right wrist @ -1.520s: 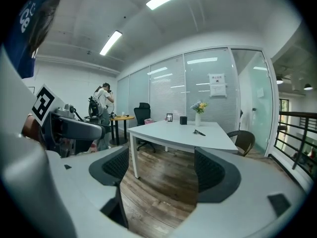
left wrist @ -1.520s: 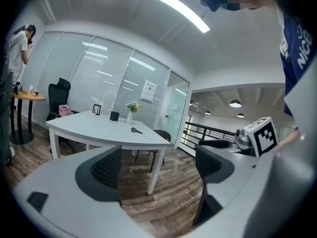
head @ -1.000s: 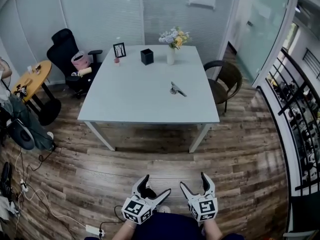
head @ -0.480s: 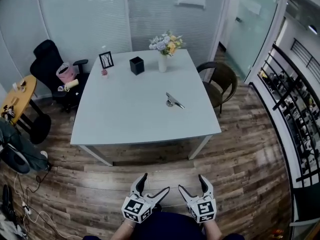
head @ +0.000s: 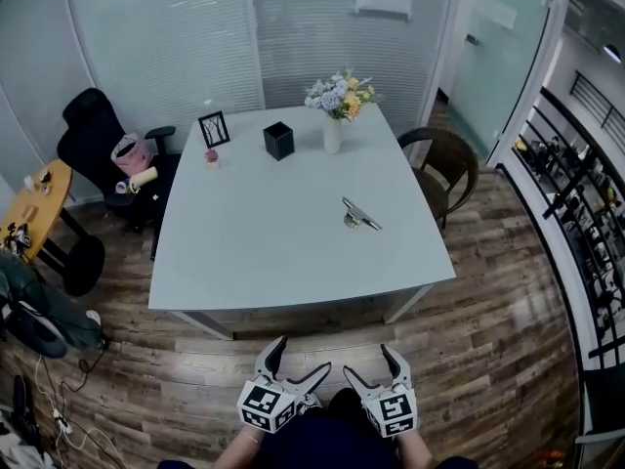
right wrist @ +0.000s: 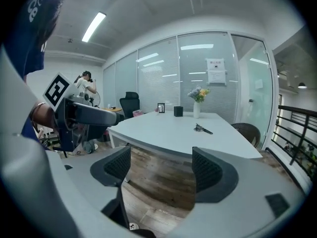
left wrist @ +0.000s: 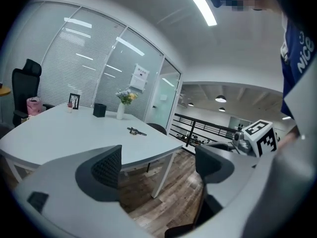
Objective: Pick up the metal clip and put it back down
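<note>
While both tools hang low over the floor [head: 469,330], short of the counter [head: 264,233], the step in hand looks like the approach. The left hand-held gripper [head: 301,360] and the right hand-held gripper [head: 371,362] each have their jaws spread apart. Nothing stands between either pair; only floor boards and the counter's near edge show beyond them.

The clip [head: 359,217] lies flat on the counter, well ahead of both tools. It is roughly straight ahead of the right one and ahead and to the right of the left one. The vase [head: 333,133] stands well beyond it.

The right hand-held gripper seems the natural choice, being on the clip's side. It should be carried forward and up over the counter's edge with the jaws kept wide. It can then come down steeply onto the clip. The clip is low, thin metal on a smooth top, so it may skid if one jaw touches first. Setting the jaws across its narrow width and closing evenly should prevent that. A small lift is enough before laying it flat again. The left tool is best kept back and clear.
</note>
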The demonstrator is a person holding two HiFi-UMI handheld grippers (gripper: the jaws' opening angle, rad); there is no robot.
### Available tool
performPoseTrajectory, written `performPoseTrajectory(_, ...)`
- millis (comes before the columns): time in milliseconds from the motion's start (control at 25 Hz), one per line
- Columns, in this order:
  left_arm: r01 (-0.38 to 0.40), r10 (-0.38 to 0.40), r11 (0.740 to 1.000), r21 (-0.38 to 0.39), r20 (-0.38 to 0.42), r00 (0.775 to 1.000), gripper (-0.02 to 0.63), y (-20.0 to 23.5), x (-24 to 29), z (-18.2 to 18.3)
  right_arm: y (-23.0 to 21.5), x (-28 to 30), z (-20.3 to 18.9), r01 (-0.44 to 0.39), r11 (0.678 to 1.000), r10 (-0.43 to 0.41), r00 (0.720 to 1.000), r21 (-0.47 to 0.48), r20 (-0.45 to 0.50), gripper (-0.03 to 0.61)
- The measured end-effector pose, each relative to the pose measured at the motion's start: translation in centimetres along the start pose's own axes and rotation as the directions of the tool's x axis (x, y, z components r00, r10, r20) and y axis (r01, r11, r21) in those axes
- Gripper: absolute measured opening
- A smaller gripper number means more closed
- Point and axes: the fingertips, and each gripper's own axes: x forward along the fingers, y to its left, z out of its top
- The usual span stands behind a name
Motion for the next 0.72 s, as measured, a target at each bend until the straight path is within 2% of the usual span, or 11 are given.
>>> performPoseTrajectory(120,-0.013,0.013,1.000,-0.011,-0.003,1.000,0.449,1.7,0.2,0.4,-0.3,1.4,0.1,-0.008,1.000,0.009,1.000,0.027,-0.003,0.379)
performPoseTrajectory(280,0.017,-0.018,1.000,-0.020,-0.051,0.999,0.449,2.8,1.3,-0.2,-1.3,3.1,0.3,-0.024,0.999,0.025,1.000,0.039,-0.007,0.376)
performPoseTrajectory(480,-0.057,0.055,0.997,-0.057,-0.039,0.998,0.449,5.0,4.1,0.4,-4.5,6.3,1.4,-0.053,0.998,0.053,0.998,0.024,-0.014,0.371)
performPoseTrajectory(720,-0.120,0.120,0.991,-0.057,-0.018,0.993,0.449,7.3,9.8,3.5,-10.6,11.4,5.4,-0.080,0.997,0.080,0.997,-0.014,0.016,0.371)
